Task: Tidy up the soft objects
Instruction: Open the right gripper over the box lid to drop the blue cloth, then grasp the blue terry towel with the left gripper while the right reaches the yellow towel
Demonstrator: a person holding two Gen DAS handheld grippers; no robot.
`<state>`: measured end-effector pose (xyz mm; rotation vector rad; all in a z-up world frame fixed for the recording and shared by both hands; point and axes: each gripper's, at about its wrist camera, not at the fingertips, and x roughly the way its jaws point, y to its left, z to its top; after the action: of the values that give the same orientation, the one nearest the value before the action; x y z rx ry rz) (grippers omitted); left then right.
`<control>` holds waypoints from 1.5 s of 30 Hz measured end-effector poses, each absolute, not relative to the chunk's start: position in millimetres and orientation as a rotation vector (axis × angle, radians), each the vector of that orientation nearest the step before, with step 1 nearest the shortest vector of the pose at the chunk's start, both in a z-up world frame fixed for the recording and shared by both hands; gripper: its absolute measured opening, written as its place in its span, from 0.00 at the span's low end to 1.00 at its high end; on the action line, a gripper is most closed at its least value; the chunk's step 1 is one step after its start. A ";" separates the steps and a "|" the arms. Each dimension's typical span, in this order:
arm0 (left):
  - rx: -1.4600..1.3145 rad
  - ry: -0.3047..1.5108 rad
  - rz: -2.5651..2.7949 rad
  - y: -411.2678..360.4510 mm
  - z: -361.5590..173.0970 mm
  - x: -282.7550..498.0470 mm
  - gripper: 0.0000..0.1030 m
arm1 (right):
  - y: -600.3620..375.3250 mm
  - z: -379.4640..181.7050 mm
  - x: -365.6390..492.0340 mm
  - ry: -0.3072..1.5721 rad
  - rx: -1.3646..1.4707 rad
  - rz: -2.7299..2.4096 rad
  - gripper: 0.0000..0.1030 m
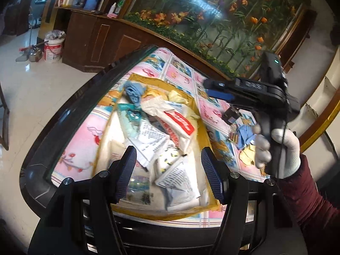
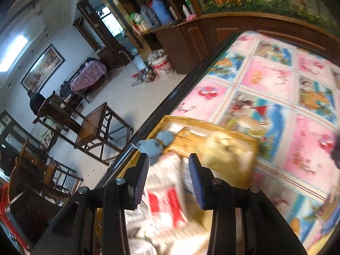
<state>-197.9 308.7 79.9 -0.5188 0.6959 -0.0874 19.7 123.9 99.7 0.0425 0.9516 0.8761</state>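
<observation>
A shallow yellow-rimmed tray (image 1: 204, 135) on the table holds several soft packs: a red-and-white pack (image 1: 179, 123), a blue cloth (image 1: 133, 92), a teal pack (image 1: 130, 119) and white printed packs (image 1: 153, 143). My left gripper (image 1: 169, 170) is open and empty above the tray's near end. My right gripper (image 1: 214, 89) is seen from the side, held in a white-gloved hand above the tray's far right edge. In the right wrist view my right gripper (image 2: 167, 179) is open over the red-and-white pack (image 2: 167, 206), with nothing between the pads. The blue cloth (image 2: 153, 146) lies just ahead.
The table has a pink and blue picture-patterned cloth (image 1: 82, 140) under glass with a dark rim (image 1: 70, 97). A blue cloth and yellow scraps (image 1: 246, 140) lie right of the tray. A wooden cabinet (image 1: 102, 34), a white bucket (image 1: 54, 46) and wooden chairs (image 2: 95, 127) stand around.
</observation>
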 end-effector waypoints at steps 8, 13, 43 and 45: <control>-0.459 0.729 -0.182 253.8 87.9 -186.0 0.63 | -70.9 133.9 14.8 0.736 0.119 0.490 0.71; -0.428 0.781 -0.273 205.6 91.1 -173.3 0.64 | -150.8 102.8 31.0 0.824 0.177 0.323 0.73; -0.377 0.882 -0.320 158.4 80.1 -155.9 0.64 | -133.1 80.6 23.0 0.911 0.168 0.656 0.74; -0.367 0.888 -0.330 151.5 81.0 -151.3 0.64 | -146.7 73.5 22.5 0.925 0.179 0.617 0.74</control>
<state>-151.3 151.5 81.0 -0.3671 0.8882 -0.3303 22.5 -146.7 73.5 0.1792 0.9255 0.6166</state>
